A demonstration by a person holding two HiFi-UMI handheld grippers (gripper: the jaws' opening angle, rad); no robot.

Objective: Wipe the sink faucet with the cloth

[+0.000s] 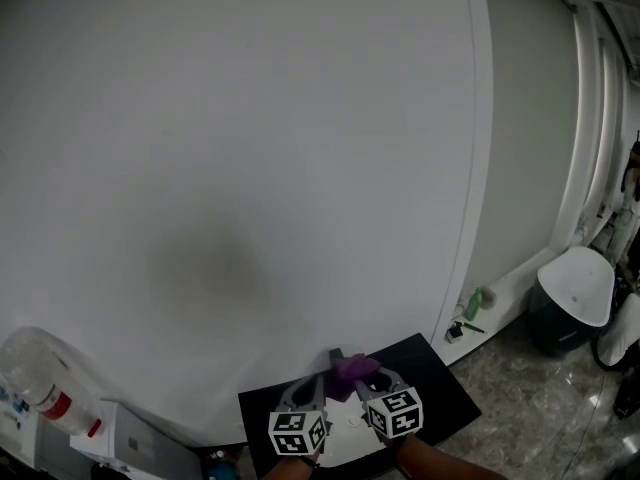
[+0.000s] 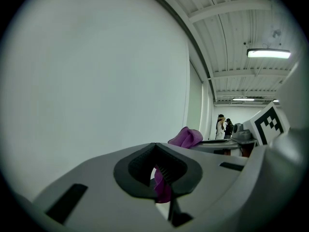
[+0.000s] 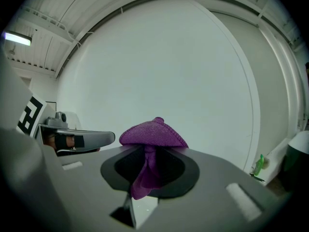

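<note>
The purple cloth (image 1: 352, 372) is bunched between the tips of both grippers at the bottom of the head view. My right gripper (image 3: 153, 146) is shut on the cloth (image 3: 150, 138), which domes over the tips and hangs down between the pads. My left gripper (image 2: 155, 146) has its jaws together, with a strip of the same cloth (image 2: 162, 187) caught between the pads. More of the cloth (image 2: 186, 137) shows just to its right. Both grippers (image 1: 330, 368) point up at a plain white wall (image 1: 250, 168). No faucet is in view.
A black countertop (image 1: 445, 393) lies under the grippers. A green bottle (image 1: 474, 303) stands on the ledge to the right, by a dark bin with a white lid (image 1: 572, 303). A clear plastic bottle (image 1: 40, 383) lies at lower left. Two people (image 2: 223, 125) stand far off.
</note>
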